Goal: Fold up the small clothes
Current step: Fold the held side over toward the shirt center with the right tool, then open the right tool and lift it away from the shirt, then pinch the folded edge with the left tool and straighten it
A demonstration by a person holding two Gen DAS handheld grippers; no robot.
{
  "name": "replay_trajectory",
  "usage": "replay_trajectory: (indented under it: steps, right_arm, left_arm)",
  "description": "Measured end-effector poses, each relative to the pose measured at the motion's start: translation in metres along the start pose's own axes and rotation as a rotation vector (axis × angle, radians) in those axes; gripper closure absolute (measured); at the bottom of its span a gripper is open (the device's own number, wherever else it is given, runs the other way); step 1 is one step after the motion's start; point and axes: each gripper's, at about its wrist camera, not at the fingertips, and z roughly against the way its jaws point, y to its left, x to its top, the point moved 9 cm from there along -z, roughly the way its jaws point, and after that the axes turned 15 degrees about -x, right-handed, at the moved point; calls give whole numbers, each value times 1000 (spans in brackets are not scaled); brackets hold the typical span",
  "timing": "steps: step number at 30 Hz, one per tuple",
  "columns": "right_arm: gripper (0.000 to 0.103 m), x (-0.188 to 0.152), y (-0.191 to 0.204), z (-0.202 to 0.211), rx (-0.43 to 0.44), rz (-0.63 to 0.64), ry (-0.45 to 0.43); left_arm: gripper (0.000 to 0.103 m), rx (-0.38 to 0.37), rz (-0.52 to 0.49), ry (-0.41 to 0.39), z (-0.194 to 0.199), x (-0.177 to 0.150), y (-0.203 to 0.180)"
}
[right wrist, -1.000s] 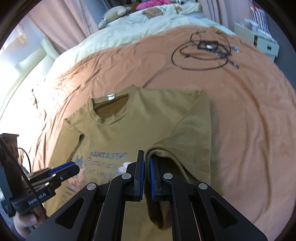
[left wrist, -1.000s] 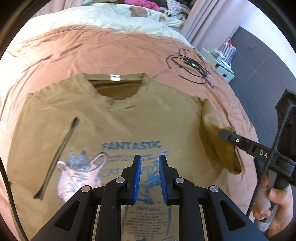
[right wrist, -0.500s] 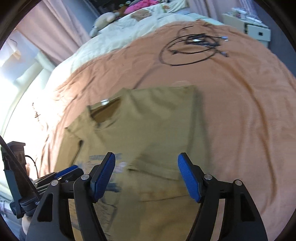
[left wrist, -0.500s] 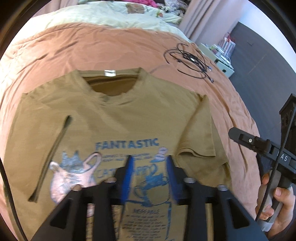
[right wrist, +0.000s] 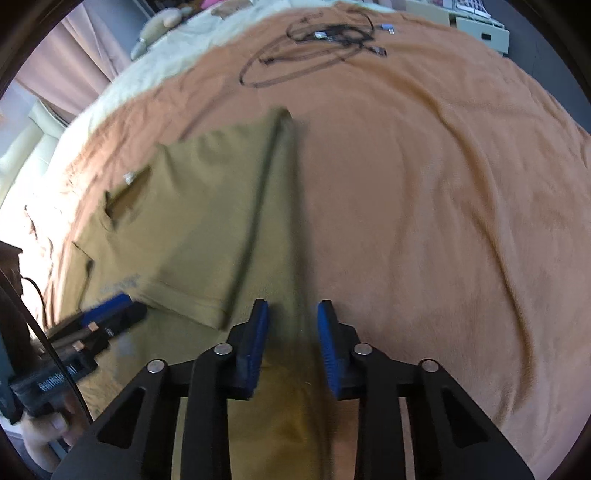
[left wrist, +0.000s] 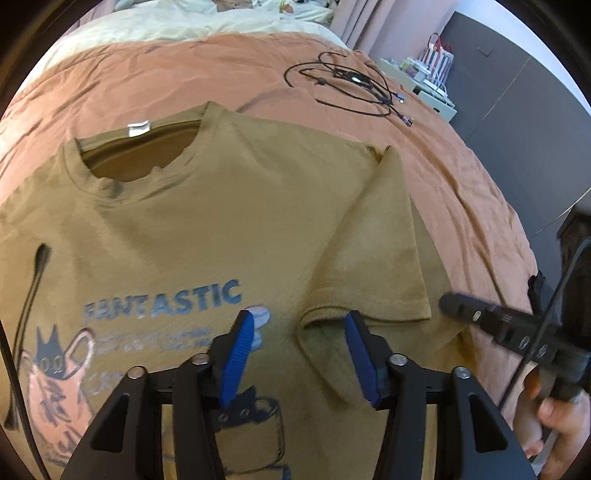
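Note:
An olive T-shirt [left wrist: 229, 206] with a blue "FANTASTIC" cat print lies flat on the orange bedspread [left wrist: 461, 177]. Its right sleeve [left wrist: 376, 258] is folded inward over the chest. My left gripper [left wrist: 297, 354] is open and empty, hovering over the print near the folded sleeve's hem. My right gripper [right wrist: 291, 343] is open and empty above the shirt's right side edge [right wrist: 284, 206]. The right gripper also shows in the left wrist view [left wrist: 491, 321], and the left gripper in the right wrist view [right wrist: 99, 314]. The folded sleeve [right wrist: 207, 258] shows there too.
A tangle of black cables [left wrist: 354, 85] lies on the bedspread beyond the shirt, also in the right wrist view [right wrist: 314, 40]. A cream duvet [left wrist: 184, 22] covers the far end of the bed. White storage boxes [left wrist: 432, 85] stand beside the bed's right edge.
My right gripper let go of the sleeve, which now lies folded over the chest, then narrowed and pulled back toward the shirt's side edge. My left gripper opened wider and shifted right.

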Motion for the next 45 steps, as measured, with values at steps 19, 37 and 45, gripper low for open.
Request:
replay_trajectory:
  steps: [19, 37, 45]
  right_arm:
    - [87, 0, -13, 28, -14, -21, -30]
    - [57, 6, -69, 54, 58, -106, -80]
    - [57, 12, -58, 49, 77, -95, -80]
  left_arm:
    - [82, 41, -3, 2, 38, 8, -6]
    - [47, -1, -147, 98, -57, 2, -78]
    - [98, 7, -157, 79, -42, 17, -70]
